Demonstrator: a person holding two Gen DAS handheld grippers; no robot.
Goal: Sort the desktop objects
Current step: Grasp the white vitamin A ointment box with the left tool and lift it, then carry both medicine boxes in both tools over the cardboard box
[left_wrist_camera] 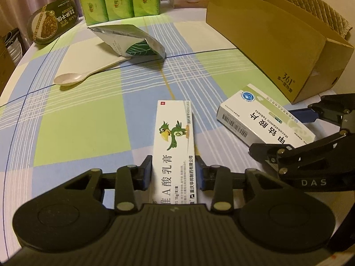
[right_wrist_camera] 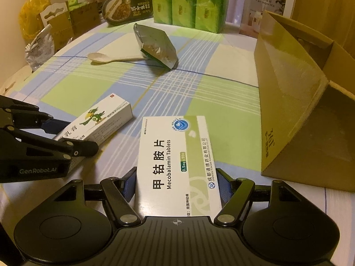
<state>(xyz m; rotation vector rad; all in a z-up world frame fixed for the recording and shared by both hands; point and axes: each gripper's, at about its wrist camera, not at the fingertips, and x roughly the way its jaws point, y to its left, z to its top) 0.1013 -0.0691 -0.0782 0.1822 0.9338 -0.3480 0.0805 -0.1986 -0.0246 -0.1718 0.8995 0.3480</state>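
Left tool (left_wrist_camera: pixel 174 170) is pinching the ointment box (left_wrist_camera: pixel 175 141) at lower centre; right tool (right_wrist_camera: pixel 176 184) is pinching the tablet box (right_wrist_camera: pixel 175 155), both on the counter (left_wrist_camera: pixel 88 122).

Black left gripper (left_wrist_camera: pixel 174 173), black right gripper (right_wrist_camera: pixel 176 185), blue pads, silver pivot screws, white lettering

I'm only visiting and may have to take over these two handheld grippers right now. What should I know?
Left gripper: closed on the long white parrot-printed ointment box, which lies on the checked tablecloth.
Right gripper: closed on the flat white-and-green tablet box, also on the cloth.
Done: nothing visibly sorted.
Left: both boxes, the beige plastic spoon and the silver foil pouch; the open brown cardboard box is probably their destination.
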